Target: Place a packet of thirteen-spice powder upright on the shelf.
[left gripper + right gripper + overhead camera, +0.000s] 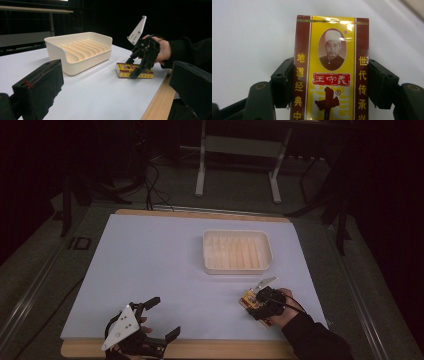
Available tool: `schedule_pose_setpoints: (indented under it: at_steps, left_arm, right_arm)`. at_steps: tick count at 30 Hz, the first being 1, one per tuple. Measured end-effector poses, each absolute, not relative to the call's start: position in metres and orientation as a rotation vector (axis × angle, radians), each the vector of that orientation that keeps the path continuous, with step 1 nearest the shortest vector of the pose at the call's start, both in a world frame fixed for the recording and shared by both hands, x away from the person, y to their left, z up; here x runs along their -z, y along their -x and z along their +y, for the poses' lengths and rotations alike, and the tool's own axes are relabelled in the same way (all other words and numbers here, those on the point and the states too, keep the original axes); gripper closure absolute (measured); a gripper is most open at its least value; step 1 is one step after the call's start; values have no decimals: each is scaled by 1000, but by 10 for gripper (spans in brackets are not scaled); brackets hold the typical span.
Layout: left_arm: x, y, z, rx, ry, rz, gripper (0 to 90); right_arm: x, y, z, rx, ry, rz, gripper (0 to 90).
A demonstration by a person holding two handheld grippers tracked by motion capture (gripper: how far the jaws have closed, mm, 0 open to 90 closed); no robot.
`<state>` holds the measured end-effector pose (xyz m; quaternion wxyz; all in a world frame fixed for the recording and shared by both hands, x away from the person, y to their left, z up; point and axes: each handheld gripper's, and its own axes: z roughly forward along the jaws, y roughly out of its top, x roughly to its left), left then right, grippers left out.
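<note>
Closest to us, in the right gripper view, the two black pads of the right gripper [331, 85] press on both long sides of the yellow and red box [331, 70], so it is shut on the box. The box lies flat on the surface [165, 270], near the front right corner. To do this step well, we think the grip must stay square on the sides and the lift must go straight up, so that the box does not twist or slip out.

At the front left corner, the left gripper [162, 317] hovers with its jaws wide apart and nothing between them.

Behind the box, well apart from it and toward the far right edge, stands the cream tray [207, 255] with ribs inside. Its near wall is the one thing to clear if the box goes there.
</note>
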<state>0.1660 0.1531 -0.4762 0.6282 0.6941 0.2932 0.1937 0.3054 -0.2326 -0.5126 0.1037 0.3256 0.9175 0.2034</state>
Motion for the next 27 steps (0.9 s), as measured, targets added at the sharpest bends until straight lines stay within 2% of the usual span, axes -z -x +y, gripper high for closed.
schedule_pose_setpoints:
  at_steps: [10,18,27]
  left_arm:
    - [473,-167,147,-431,-1621,693,2]
    - [466,-175,141,-412,-1676,744,2]
    - [447,-198,121,-314,-1763,742,2]
  right_arm:
    - [500,-299,-234,-718,-933,2629,321]
    - [476,-291,-230,-868,-913,2559,322]
    - [451,-277,-228,-990,-849,2455,322]
